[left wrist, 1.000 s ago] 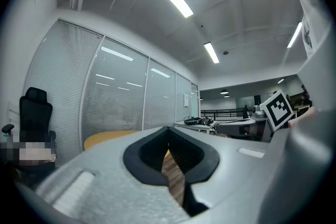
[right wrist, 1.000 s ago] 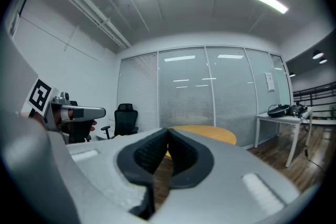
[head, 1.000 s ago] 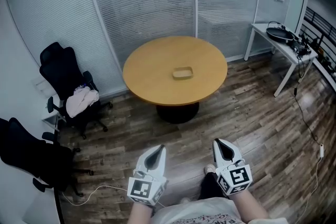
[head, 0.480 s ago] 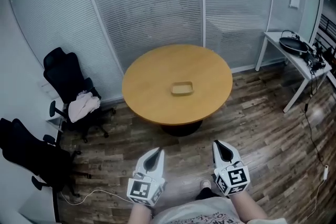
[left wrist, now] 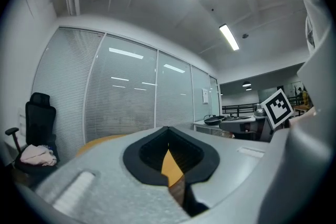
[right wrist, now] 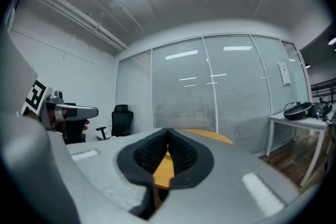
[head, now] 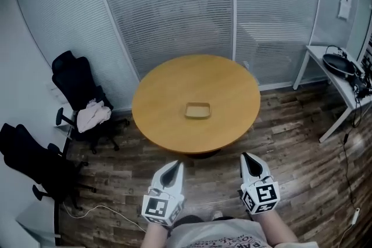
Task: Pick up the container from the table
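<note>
— Glass-walled office with shut blinds (head: pixel 168 3); round wooden table (head: pixel 168 96) at frame centre, shallow tan container (head: pixel 197 110) lying near its middle, alone on the top.

— Noted. Claws?

— Left gripper (head: pixel 173 168) at lower centre-left, right gripper (head: pixel 249 160) at lower centre-right, both well short of the table's near edge. Jaws pressed together at the tips on each, holding nothing.

— Judged an approach step, then. Best done by closing in squarely, parting one pair of jaws ahead of the rim, coming down over one low wall rather than the flat base, and keeping level to avoid skidding the container across the smooth top.
</note>
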Demonstrator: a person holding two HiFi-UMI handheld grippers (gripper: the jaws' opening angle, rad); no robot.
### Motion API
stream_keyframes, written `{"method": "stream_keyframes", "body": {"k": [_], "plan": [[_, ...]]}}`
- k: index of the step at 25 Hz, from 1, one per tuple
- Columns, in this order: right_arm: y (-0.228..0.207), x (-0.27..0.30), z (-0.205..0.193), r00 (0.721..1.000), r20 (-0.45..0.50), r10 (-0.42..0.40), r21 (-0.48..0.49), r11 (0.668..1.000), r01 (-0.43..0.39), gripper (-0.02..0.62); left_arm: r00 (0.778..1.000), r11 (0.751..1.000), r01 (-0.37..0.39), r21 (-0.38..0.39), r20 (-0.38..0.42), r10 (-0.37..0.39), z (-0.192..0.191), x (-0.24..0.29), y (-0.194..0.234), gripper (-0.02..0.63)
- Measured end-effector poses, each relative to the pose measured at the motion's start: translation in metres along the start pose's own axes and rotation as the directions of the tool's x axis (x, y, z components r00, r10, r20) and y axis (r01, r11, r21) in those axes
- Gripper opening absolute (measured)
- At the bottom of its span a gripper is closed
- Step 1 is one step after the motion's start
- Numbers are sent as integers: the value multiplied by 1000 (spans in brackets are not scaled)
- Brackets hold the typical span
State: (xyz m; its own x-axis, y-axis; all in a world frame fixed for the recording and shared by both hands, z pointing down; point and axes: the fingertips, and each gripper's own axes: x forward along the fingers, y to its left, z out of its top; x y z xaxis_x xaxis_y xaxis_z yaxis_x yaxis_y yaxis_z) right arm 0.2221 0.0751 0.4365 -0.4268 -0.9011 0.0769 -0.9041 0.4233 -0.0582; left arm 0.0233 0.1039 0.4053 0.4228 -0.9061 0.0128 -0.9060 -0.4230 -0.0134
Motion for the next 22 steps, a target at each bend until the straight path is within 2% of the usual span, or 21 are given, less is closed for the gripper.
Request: {"method": "stream_keyframes", "body": {"k": [5, 9, 12, 22], "plan": [[-13, 21, -11, 999, -32, 25, 5, 1000, -25, 2, 999, 1000, -8, 22, -35, 9, -11, 30, 4, 3], [-29, 44, -17, 999, -50, -6, 5, 1000, 6, 2, 999, 1000, -18, 7, -27, 19, -13, 55, 22, 3], [-38, 65, -21, 998, -56, -28, 7, 1000, 28, 3, 1000, 1000, 1, 3, -24, -1, -17, 73, 35, 3], [-38, 200, -21, 991, -90, -94, -13, 996, 93, 2, 997, 997, 80, -6, -5, -80, -16, 180, 146, 3]]}}
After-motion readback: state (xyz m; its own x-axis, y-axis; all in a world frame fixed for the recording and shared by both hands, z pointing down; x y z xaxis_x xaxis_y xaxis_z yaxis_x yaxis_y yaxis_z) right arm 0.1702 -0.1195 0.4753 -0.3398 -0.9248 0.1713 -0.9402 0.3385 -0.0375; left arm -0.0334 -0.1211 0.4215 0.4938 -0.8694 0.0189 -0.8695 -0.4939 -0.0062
